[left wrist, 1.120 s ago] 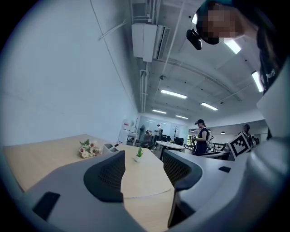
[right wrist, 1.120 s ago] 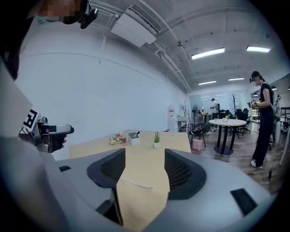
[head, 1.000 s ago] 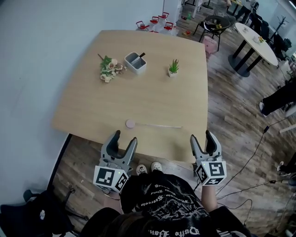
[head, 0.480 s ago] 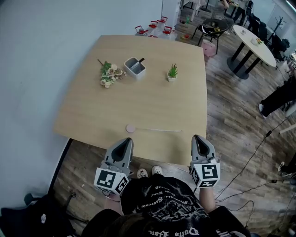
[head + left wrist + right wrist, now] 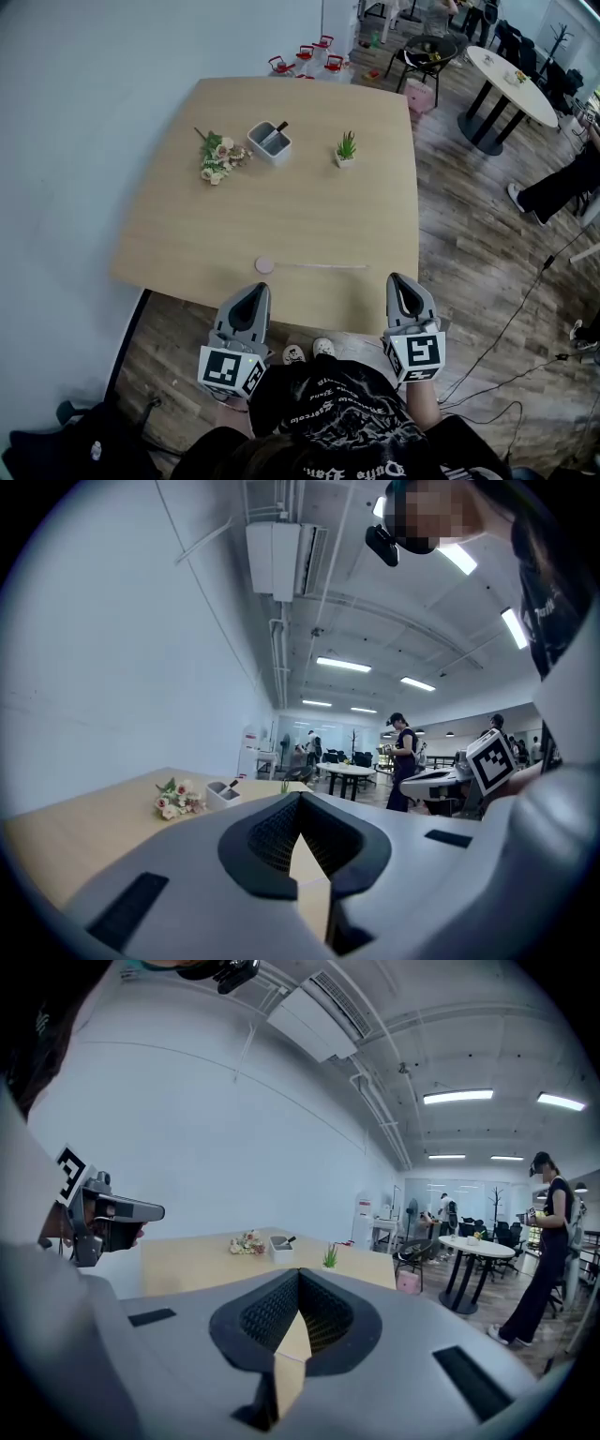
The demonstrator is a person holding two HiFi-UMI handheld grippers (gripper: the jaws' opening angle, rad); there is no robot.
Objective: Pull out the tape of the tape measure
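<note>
A small round pink tape measure (image 5: pixel 265 265) lies near the front edge of the wooden table (image 5: pixel 187 225). Its pale tape (image 5: pixel 323 266) is drawn out flat to the right across the tabletop. My left gripper (image 5: pixel 251 298) hovers just in front of the table edge, a little below the pink case, shut with nothing in it. At the front right corner, my right gripper (image 5: pixel 403 292) is likewise shut and empty, below the tape's free end. In both gripper views the jaws meet tip to tip, and the tape measure is hidden behind them.
At the back of the table lie a flower bunch (image 5: pixel 215 157), a white pen holder (image 5: pixel 269 142) and a small potted plant (image 5: pixel 345 150). A white wall runs along the left. A round table (image 5: pixel 507 82) and standing people are at the right, and cables cross the floor.
Both grippers have gone from wide open to shut, with nothing between the jaws. They stayed in front of the table edge. The tape measure and its tape have not moved.
</note>
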